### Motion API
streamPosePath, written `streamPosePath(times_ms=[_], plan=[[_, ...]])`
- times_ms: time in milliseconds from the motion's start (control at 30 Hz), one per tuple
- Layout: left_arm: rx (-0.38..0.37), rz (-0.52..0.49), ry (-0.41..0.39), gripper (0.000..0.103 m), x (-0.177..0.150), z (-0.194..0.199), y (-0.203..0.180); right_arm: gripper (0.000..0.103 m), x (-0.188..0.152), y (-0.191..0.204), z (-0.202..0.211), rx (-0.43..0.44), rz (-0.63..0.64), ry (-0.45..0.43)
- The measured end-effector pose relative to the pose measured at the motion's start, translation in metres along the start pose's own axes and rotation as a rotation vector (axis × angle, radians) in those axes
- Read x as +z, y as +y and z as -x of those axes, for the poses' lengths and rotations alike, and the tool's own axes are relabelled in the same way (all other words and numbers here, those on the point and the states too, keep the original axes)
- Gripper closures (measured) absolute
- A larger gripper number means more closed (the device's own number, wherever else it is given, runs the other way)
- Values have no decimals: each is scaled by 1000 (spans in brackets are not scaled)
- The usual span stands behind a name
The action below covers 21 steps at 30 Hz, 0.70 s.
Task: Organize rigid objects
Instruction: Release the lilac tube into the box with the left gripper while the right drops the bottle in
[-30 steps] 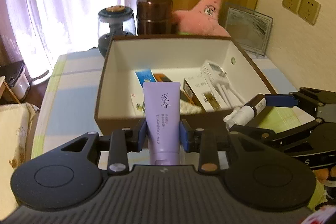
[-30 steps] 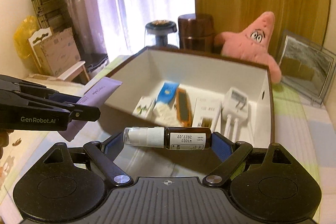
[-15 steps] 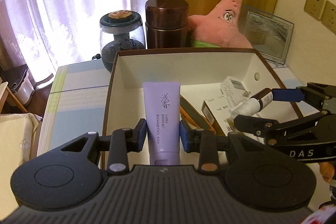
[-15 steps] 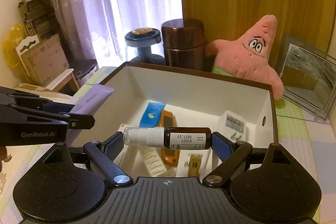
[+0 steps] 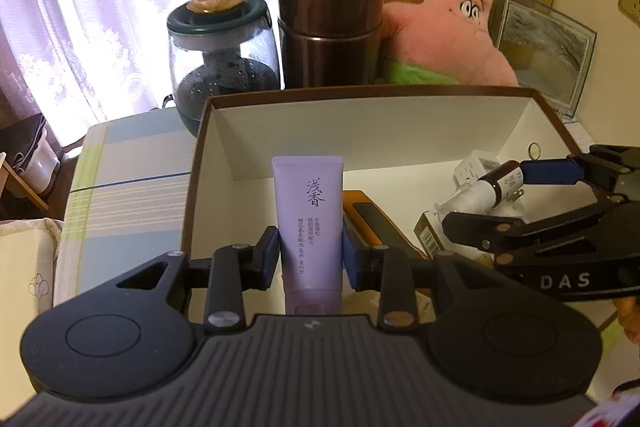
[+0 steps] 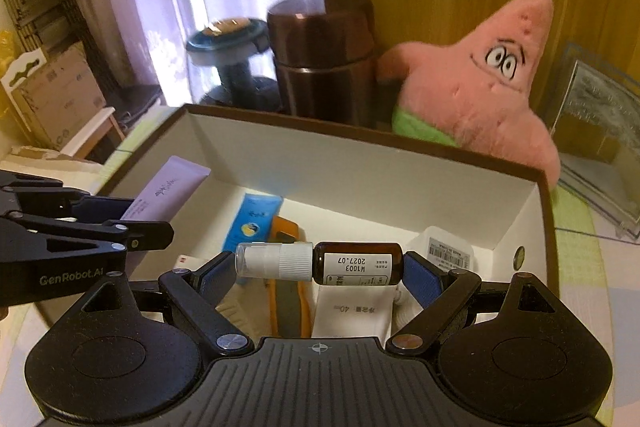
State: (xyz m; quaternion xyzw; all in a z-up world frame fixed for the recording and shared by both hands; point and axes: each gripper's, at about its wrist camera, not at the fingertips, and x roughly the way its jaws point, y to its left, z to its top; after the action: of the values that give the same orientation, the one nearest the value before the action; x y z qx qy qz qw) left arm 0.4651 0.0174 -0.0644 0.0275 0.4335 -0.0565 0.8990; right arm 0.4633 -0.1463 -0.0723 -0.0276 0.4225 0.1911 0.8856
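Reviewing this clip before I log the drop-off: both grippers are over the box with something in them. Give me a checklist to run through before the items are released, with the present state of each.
1. Left gripper grip on the purple tube: ok, both fingers pinch its sides.
2. Right gripper grip on the brown spray bottle: ok, held end to end between the fingers.
3. Both items above the box opening: ok.
4. Free floor under the tube: ok, bare white bottom shows at the box's left side.
5. Free floor under the bottle: not ok, the white carton and orange item lie below it.
6. Grippers apart from each other: ok, a gap shows in both views.
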Motion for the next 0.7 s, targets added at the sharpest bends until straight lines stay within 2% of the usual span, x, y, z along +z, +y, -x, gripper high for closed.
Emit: streamPosePath(times_ms=[367, 700], plan=[[14, -4, 55, 74, 6, -36, 2, 17, 5, -10, -34, -16, -45, 62], [28, -21, 44, 71, 9, -35, 3, 17, 7, -13, -34, -26, -104, 6]])
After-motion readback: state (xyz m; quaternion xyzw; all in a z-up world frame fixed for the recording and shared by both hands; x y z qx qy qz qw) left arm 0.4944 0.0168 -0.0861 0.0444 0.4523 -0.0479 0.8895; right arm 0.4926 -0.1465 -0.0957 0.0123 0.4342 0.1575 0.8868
